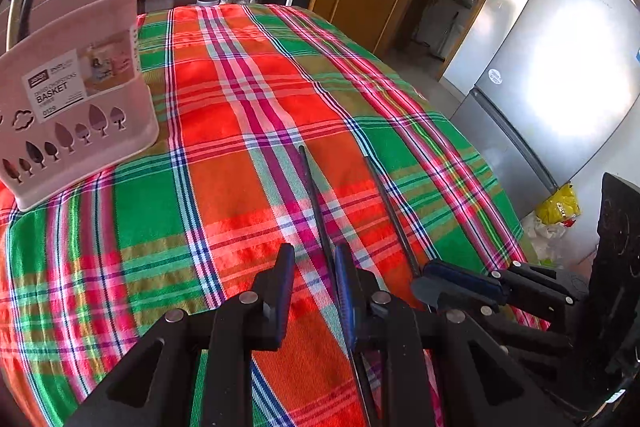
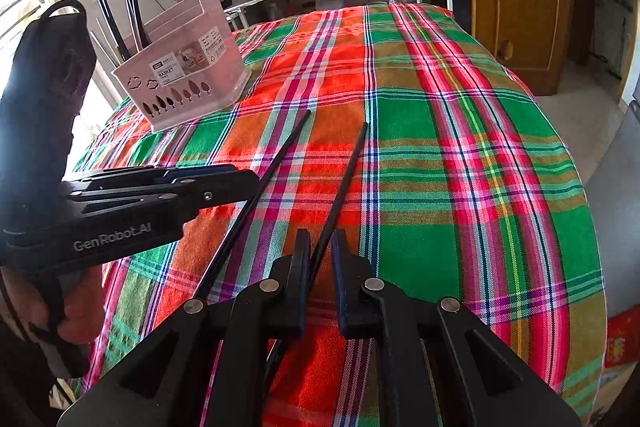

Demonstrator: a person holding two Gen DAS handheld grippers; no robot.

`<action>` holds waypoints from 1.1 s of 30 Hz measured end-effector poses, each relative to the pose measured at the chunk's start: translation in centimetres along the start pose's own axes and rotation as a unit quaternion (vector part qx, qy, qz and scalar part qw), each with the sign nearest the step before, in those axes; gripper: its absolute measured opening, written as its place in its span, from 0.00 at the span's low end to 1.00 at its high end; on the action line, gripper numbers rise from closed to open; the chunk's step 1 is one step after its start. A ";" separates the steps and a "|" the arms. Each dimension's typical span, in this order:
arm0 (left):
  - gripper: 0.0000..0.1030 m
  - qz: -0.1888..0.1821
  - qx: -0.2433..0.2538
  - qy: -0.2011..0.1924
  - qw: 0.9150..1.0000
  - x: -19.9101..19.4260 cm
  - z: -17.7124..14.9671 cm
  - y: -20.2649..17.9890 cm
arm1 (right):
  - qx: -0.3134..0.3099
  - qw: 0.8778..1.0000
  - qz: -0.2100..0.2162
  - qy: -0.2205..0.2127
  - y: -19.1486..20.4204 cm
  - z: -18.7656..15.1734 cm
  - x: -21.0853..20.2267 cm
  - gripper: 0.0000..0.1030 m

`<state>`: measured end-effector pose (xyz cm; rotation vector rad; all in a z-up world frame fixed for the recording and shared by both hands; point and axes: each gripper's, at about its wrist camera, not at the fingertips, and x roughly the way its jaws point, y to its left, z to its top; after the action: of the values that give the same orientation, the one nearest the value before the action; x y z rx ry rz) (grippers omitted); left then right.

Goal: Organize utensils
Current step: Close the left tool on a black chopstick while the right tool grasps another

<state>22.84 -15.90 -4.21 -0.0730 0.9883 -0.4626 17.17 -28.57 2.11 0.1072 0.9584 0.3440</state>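
Each tool straddles a black chopstick without yet pinching: left tool (image 1: pixel 310 283), right tool (image 2: pixel 320 263), pink basket (image 2: pixel 188 75) waiting beyond.

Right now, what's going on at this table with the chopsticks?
A person works two handheld grippers over a plaid tablecloth. The left gripper and right gripper each straddle a black chopstick, jaws not visibly clamped. The pink basket already holds several chopsticks.
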 end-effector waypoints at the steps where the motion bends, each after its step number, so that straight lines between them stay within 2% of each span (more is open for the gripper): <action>1: 0.20 0.001 0.001 -0.001 1.000 0.2 0.1 -0.1 | 0.001 1.000 0.001 0.000 -0.1 0.0 0.0 0.11; 6: 0.19 0.031 0.028 -0.010 0.999 0.7 0.2 -0.8 | -0.008 1.000 -0.005 0.003 0.3 0.1 0.1 0.11; 9: 0.09 0.063 0.056 -0.017 0.996 0.5 -0.3 -1.4 | -0.015 1.000 -0.012 0.004 0.7 0.1 0.2 0.11; 14: 0.06 0.063 0.055 -0.021 0.996 -1.4 -2.2 0.3 | -0.020 1.000 -0.007 0.008 1.3 -0.2 0.2 0.11; 20: 0.05 0.084 0.010 -0.032 0.996 -5.3 -5.4 4.8 | -0.038 0.999 0.010 0.013 3.4 -0.4 0.7 0.11; 26: 0.05 0.111 -0.058 -0.044 0.991 -8.7 -8.2 9.4 | -0.057 0.998 0.026 0.020 5.4 -0.5 1.4 0.11; 29: 0.06 0.125 -0.074 -0.043 0.988 -9.7 -8.5 10.8 | -0.062 0.998 0.020 0.021 5.9 0.0 1.9 0.11; 33: 0.07 0.116 -0.076 -0.036 0.990 -9.8 -8.0 11.6 | -0.065 0.998 0.012 0.023 6.3 1.0 2.6 0.14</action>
<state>15.74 -0.26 -4.07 -0.1095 0.9462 -0.1699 17.89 -21.69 2.14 -0.0091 0.9771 0.4311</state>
